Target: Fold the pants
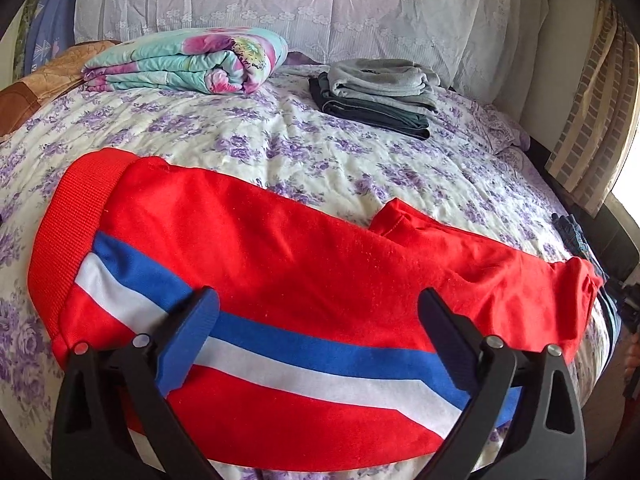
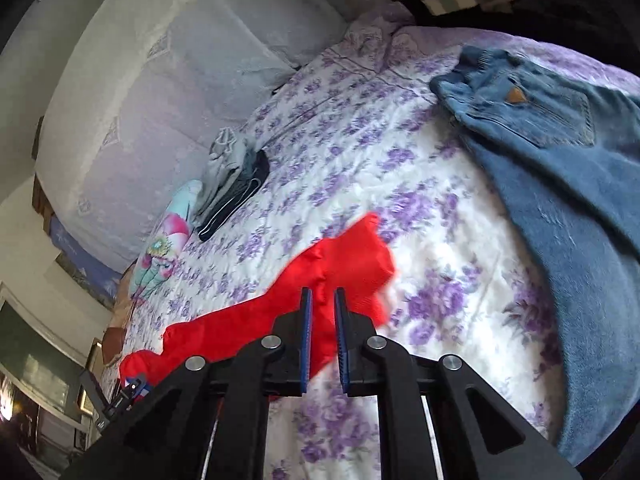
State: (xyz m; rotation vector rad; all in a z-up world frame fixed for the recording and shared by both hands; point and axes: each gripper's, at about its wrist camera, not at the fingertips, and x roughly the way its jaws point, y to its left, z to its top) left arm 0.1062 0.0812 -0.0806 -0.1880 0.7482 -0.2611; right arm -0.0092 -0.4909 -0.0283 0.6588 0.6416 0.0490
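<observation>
Red pants (image 1: 280,248) with a blue and white side stripe lie flat across the flowered bedspread (image 1: 240,136), waistband at the left. My left gripper (image 1: 318,298) hovers just above the hip part, jaws wide open with nothing between them. In the right wrist view the leg end of the red pants (image 2: 348,256) is lifted off the bed. My right gripper (image 2: 323,292) is shut on that red fabric, which hangs in a fold between the blue pads (image 2: 307,320).
A stack of folded grey and dark clothes (image 1: 376,92) and a folded floral blanket (image 1: 192,60) sit near the pillows (image 1: 320,8). Blue jeans (image 2: 560,160) lie spread at the bed's right side. A curtain (image 1: 592,100) hangs beyond the bed edge.
</observation>
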